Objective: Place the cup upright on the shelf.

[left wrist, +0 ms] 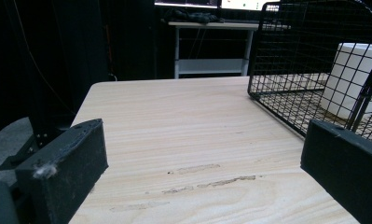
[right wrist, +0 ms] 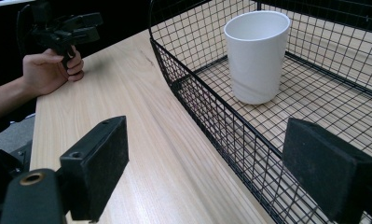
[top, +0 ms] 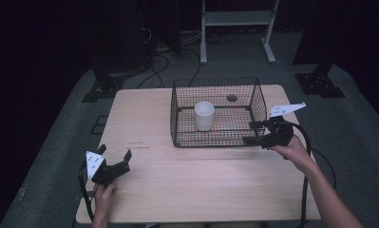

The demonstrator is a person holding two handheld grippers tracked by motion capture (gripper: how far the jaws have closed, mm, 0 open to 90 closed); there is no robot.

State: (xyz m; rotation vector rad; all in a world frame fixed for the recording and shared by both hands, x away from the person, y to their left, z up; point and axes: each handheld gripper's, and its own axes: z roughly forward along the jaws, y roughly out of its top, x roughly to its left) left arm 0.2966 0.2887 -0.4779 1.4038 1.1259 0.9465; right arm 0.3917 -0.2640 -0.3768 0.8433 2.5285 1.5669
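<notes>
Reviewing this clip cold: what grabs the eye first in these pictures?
A black wire basket sits at the far middle of the wooden table, with a single white cup standing upright inside it. The right gripper is at the basket's near right corner, jaws apart with the front wall between them, pointing toward the cup. The left gripper rests open near the table's front left, well apart from the basket.

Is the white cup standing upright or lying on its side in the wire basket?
Upright. The white cup stands on its base on the floor of the wire basket, and its open mouth faces up in the right gripper view.
</notes>
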